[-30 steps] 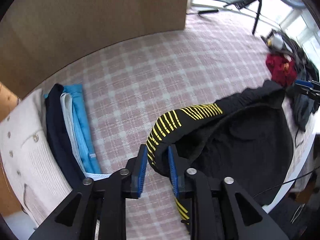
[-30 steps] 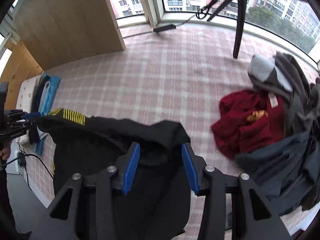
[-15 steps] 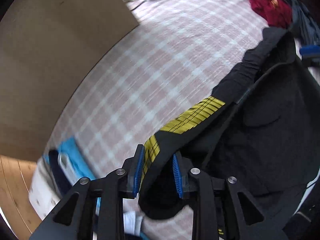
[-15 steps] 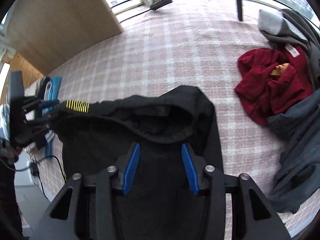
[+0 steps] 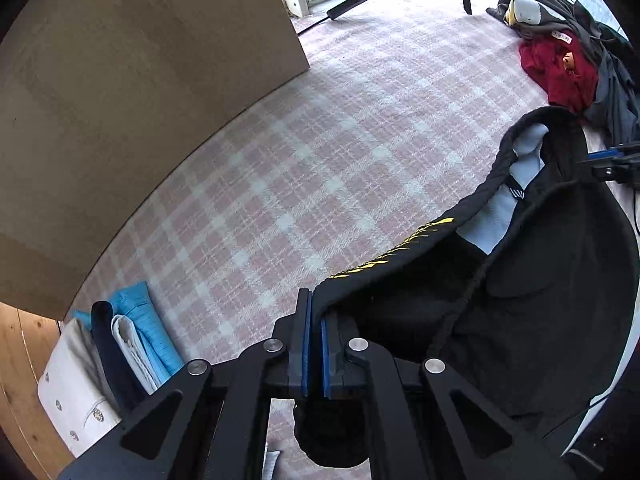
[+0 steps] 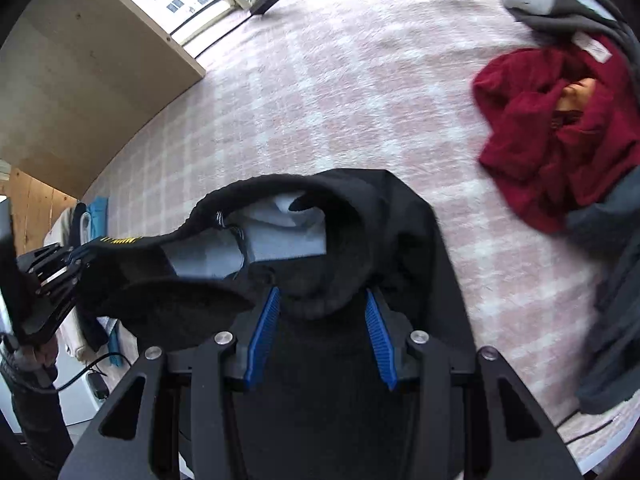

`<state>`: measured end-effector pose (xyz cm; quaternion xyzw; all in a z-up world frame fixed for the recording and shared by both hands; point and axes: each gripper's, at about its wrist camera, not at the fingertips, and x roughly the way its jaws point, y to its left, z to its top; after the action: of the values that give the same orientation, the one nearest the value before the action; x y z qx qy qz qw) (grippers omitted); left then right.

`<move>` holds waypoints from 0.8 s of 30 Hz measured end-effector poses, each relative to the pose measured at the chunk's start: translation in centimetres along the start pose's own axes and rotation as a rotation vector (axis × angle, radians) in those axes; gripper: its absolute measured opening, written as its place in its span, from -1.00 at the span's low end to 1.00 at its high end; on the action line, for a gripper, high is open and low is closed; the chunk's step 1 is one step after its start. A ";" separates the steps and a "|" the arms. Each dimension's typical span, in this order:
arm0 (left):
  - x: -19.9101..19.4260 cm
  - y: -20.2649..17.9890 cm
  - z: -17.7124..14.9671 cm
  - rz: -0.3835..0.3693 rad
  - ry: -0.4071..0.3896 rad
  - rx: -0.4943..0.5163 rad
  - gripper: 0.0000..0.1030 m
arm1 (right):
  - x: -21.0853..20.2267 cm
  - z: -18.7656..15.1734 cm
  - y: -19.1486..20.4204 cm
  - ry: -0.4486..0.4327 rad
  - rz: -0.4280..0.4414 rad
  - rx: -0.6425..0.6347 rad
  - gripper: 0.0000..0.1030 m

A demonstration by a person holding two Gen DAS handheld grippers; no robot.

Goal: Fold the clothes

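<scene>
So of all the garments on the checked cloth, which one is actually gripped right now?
The black hoodie with yellow stripes: the left gripper is shut on its edge. The red garment and the folded blue piece lie untouched.

I count two tongs of mine: the left gripper (image 5: 314, 322) and the right gripper (image 6: 322, 308). One black garment (image 5: 540, 300) with yellow stripes hangs between them. At seven o'clock in the left view sits one stack of folded clothes (image 5: 120, 344), four pieces as far as I can tell. At two o'clock lies one red garment (image 6: 560, 128) beside one grey heap (image 6: 612, 280).
</scene>
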<state>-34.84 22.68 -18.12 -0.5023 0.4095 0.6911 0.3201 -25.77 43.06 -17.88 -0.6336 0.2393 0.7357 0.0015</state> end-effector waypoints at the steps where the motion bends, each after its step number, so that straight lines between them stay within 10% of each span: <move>1: 0.0 -0.1 -0.1 -0.001 0.000 -0.004 -0.94 | 0.5 0.2 0.1 0.002 0.004 0.008 -0.19; 6: -0.5 -0.2 -0.7 -0.006 -0.009 -0.027 -0.94 | 1.1 0.9 -0.6 -0.031 0.024 0.029 -0.89; 16: -8.4 1.7 -4.5 -0.123 -0.129 -0.202 -0.94 | -13.0 -4.9 1.0 -0.157 0.011 -0.291 -0.92; 24: -23.9 3.4 -7.2 -0.138 -0.376 -0.296 -0.94 | -30.7 -9.3 4.3 -0.376 -0.121 -0.509 -0.92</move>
<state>-27.69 14.01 4.41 -0.4333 0.2017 0.8012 0.3602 -12.40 45.21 11.48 -0.4798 0.0049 0.8746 -0.0690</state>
